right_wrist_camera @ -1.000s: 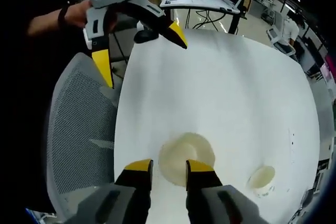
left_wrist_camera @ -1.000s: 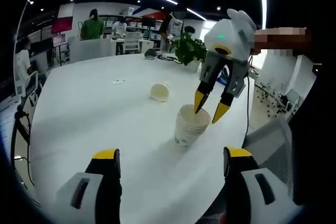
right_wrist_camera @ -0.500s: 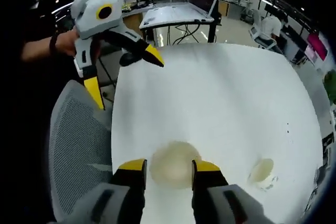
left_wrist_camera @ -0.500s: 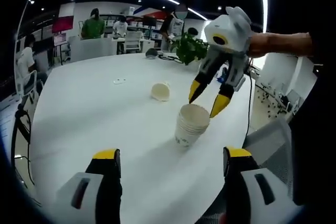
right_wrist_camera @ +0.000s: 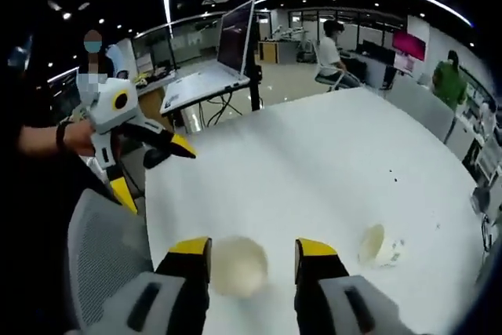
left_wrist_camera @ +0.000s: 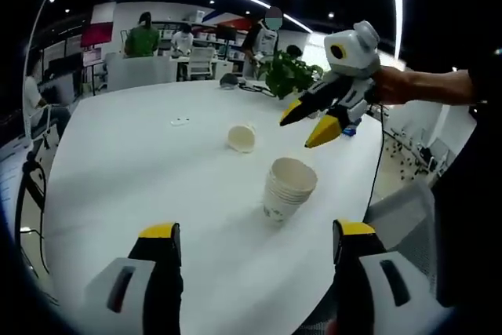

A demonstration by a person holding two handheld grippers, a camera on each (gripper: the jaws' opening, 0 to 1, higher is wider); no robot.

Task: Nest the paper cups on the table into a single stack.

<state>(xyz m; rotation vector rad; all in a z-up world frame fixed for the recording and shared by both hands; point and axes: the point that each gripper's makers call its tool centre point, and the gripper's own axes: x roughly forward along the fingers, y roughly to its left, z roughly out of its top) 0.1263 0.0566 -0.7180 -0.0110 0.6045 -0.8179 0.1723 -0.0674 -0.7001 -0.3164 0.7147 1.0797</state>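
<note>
One cup (left_wrist_camera: 241, 137) lies on its side on the tabletop (left_wrist_camera: 141, 170), apart from the stack (left_wrist_camera: 288, 188). Both the right gripper (left_wrist_camera: 307, 123) and left gripper (left_wrist_camera: 251, 245) are open and empty. Grab its rim gently, without squashing it.

A nested stack of cream-white paper cups (left_wrist_camera: 287, 189) stands upright on the round white table (left_wrist_camera: 141, 170), mouth open to the ceiling, several rims showing one just below another and a small dark print low on the outermost wall. From the right gripper view the same stack (right_wrist_camera: 235, 266) is seen from above as a pale open circle. Well apart from it, farther across the tabletop, a single cream-white paper cup (left_wrist_camera: 241, 136) lies tipped on its side (right_wrist_camera: 377, 245), its open mouth showing.
</note>
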